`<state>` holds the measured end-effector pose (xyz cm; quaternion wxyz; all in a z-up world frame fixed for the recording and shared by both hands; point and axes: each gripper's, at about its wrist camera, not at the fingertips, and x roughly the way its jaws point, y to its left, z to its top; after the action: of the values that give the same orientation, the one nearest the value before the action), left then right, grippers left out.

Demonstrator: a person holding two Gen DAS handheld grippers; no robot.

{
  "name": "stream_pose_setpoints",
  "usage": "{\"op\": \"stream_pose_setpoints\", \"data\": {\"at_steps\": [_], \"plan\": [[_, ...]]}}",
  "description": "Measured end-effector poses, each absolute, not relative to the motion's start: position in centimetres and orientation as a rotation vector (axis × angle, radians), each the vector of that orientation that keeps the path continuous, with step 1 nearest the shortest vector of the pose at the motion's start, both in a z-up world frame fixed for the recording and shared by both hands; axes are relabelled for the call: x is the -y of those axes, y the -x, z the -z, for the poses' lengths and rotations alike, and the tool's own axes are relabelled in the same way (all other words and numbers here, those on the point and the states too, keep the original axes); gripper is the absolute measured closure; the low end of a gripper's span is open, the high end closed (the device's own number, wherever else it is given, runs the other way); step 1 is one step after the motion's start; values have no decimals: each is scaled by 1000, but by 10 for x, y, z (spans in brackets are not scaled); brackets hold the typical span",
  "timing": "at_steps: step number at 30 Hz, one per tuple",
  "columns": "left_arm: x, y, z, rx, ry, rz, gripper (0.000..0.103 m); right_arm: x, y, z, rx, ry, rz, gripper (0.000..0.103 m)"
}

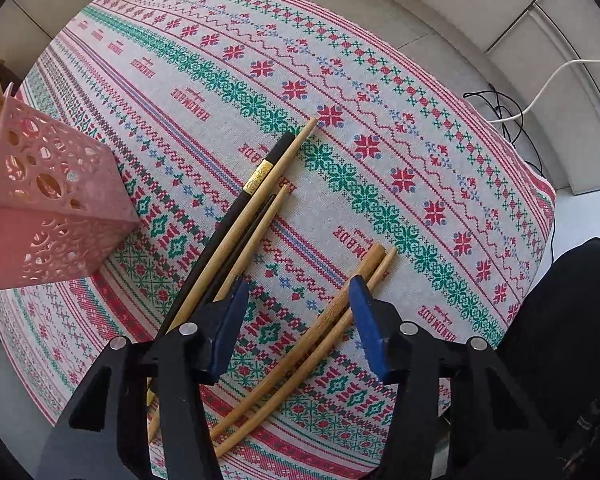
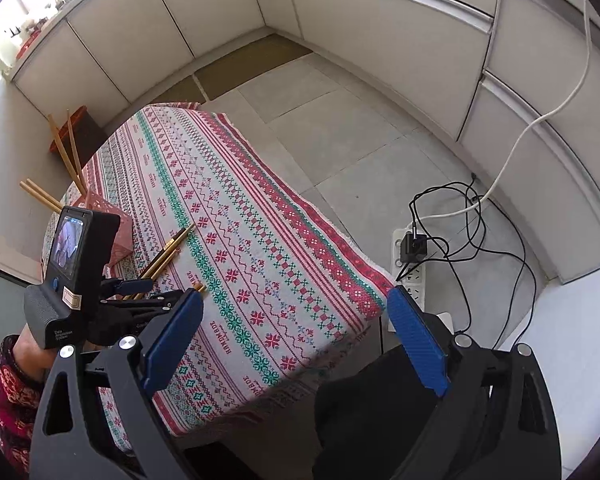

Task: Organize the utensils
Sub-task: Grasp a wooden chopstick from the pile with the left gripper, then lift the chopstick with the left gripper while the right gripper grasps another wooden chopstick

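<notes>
Several chopsticks lie on the patterned tablecloth (image 1: 340,128). A pair of bamboo chopsticks (image 1: 300,344) lies between the fingers of my left gripper (image 1: 298,300), which is open just above them. To their left lie more bamboo chopsticks (image 1: 260,196) and a black chopstick with a gold band (image 1: 256,178). A pink perforated holder (image 1: 56,208) stands at the left with chopsticks in it. In the right wrist view my right gripper (image 2: 296,320) is open and empty, held above the table's near edge. The left gripper (image 2: 128,288), the holder (image 2: 120,232) and the loose chopsticks (image 2: 168,256) show there too.
The small table (image 2: 260,240) stands on a tiled floor beside white cabinets (image 2: 380,20). A power strip (image 2: 410,268) with black and white cables lies on the floor to the right. A dark clothed leg (image 2: 372,408) is below the right gripper.
</notes>
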<state>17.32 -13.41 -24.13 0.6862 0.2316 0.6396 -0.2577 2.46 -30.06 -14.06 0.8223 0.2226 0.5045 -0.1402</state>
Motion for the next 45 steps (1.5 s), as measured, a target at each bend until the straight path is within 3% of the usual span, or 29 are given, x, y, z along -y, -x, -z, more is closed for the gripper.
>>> {"op": "stream_pose_setpoints", "data": {"at_steps": [8, 15, 21, 33, 38, 43, 44, 45], "plan": [[144, -167, 243, -1426, -583, 602, 57, 301, -31, 149, -1099, -506, 291, 12], [152, -152, 254, -1389, -637, 624, 90, 294, -36, 152, -1111, -491, 300, 12], [119, -155, 231, -1296, -562, 652, 96, 280, -58, 170, -1162, -540, 318, 12], [24, -126, 124, -1038, -350, 553, 97, 187, -130, 222, -1263, -418, 291, 14], [-4, -118, 103, -992, -261, 512, 97, 152, -150, 243, -1348, -399, 246, 29], [-15, -120, 94, -974, -232, 477, 96, 136, -152, 260, -1380, -355, 273, 65], [-15, -119, 94, -973, -234, 475, 96, 134, -153, 260, -1371, -333, 278, 65], [-15, -119, 95, -972, -236, 473, 96, 134, -154, 260, -1357, -335, 276, 73]]}}
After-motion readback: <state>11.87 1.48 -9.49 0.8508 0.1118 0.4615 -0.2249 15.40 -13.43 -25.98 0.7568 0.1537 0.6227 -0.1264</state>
